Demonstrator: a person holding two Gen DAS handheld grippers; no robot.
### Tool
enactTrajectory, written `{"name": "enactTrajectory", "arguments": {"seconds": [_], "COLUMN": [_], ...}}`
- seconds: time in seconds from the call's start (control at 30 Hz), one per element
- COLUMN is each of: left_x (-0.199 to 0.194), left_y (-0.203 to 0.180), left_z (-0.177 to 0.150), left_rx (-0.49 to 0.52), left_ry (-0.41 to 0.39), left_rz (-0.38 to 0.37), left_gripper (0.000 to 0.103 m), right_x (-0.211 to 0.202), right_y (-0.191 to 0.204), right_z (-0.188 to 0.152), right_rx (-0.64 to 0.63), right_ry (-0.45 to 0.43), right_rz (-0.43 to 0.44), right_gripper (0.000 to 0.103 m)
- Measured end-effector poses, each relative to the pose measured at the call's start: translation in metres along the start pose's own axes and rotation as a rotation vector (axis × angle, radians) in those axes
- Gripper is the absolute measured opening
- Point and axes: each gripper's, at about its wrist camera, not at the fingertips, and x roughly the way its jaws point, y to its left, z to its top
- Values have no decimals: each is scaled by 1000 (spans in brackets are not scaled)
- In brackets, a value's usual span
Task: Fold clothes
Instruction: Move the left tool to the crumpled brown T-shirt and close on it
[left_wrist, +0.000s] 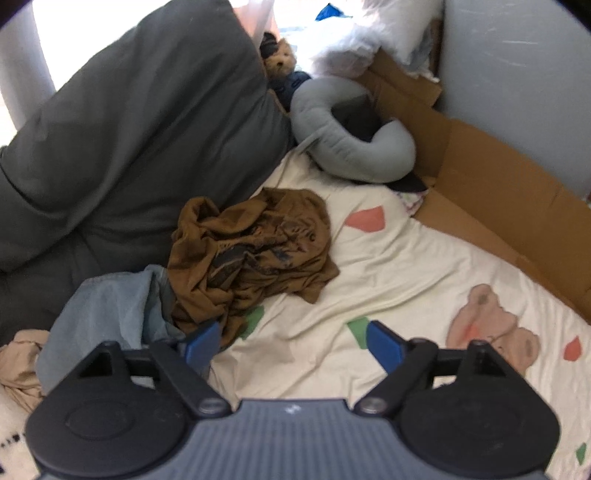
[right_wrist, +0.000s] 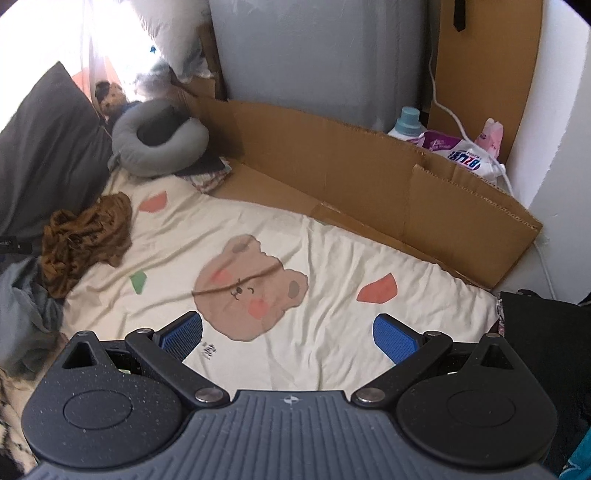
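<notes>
Cream bedsheet (right_wrist: 332, 236), grey wall (right_wrist: 314, 48).

Cream bedsheet (right_wrist: 332, 236) printed with a tan bear face, pink cheeks, and coral and green patches. Ahead-left of the left gripper (left_wrist: 293, 345), with its blue pads, lies a mustard-brown garment (left_wrist: 255, 251) with dark markings, beside faded blue denim (left_wrist: 107, 314). Dark grey duvet (left_wrist: 129, 140); grey neck pillow (left_wrist: 354, 147); brown cardboard (right_wrist: 351, 177).

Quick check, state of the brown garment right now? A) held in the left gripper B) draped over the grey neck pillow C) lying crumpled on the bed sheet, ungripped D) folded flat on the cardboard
C: the brown garment lies in a crumpled heap on the bed sheet, while the left gripper and right gripper are both open and empty.
</notes>
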Motion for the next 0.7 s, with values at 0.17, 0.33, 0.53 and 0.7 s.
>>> {"name": "enactTrajectory", "arguments": {"seconds": [0.17, 0.33, 0.53, 0.7], "left_x": [34, 74, 129, 165], "left_y": [4, 14, 30, 42], "left_z": [-12, -19, -13, -6], "left_rx": [11, 3, 53, 49], "left_ry": [3, -1, 24, 30], "left_rz": [32, 58, 85, 123], "left_gripper": [85, 84, 84, 84], "right_x": [33, 66, 101, 121], "right_y": [3, 10, 17, 27], "right_z": [-9, -18, -24, -27], "right_rx": [-24, -49, -65, -88], "right_ry": [29, 68, 123, 146], "right_rz": [-11, -35, -56, -64], "right_gripper": [102, 102, 102, 102]}}
